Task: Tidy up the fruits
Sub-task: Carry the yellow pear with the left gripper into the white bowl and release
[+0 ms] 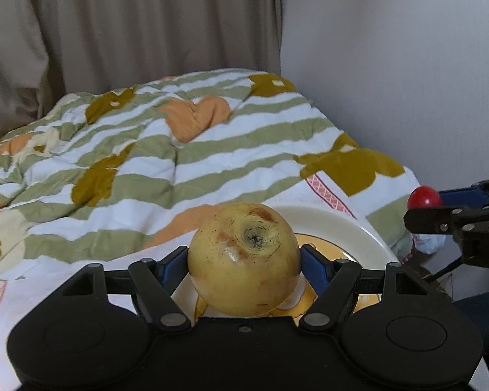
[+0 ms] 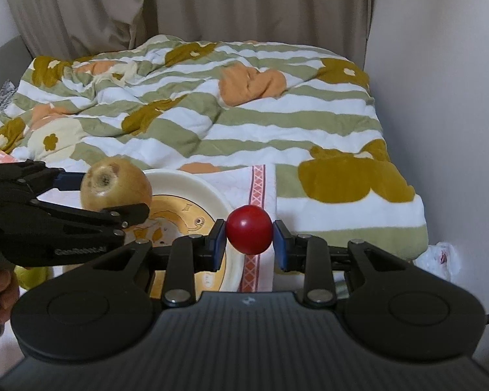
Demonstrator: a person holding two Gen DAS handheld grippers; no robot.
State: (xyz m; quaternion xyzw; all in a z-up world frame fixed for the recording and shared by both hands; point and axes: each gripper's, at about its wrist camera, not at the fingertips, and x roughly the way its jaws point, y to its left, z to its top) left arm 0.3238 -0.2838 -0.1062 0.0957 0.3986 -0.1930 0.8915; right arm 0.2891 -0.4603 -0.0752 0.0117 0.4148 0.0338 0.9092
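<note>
The left gripper (image 1: 244, 262) jaws grasp a yellow apple (image 1: 244, 259) above the plate (image 1: 335, 224); at three o'clock, the right gripper (image 2: 249, 239) jaws clench a red fruit (image 2: 249, 229)

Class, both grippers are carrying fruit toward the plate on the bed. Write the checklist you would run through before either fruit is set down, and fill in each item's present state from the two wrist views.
1. Left gripper holds the yellow apple between its blue pads: ok.
2. Right gripper holds the small red fruit: ok; pads close at both sides.
3. Plate in view and within the working area: ok.
4. Plate's bare middle free to take fruit: ok where visible; part is hidden behind the apple and grippers.
5. Plate sits level on the soft quilt: cannot tell.
6. Grippers apart from each other: ok, a gap shows in both views.
</note>
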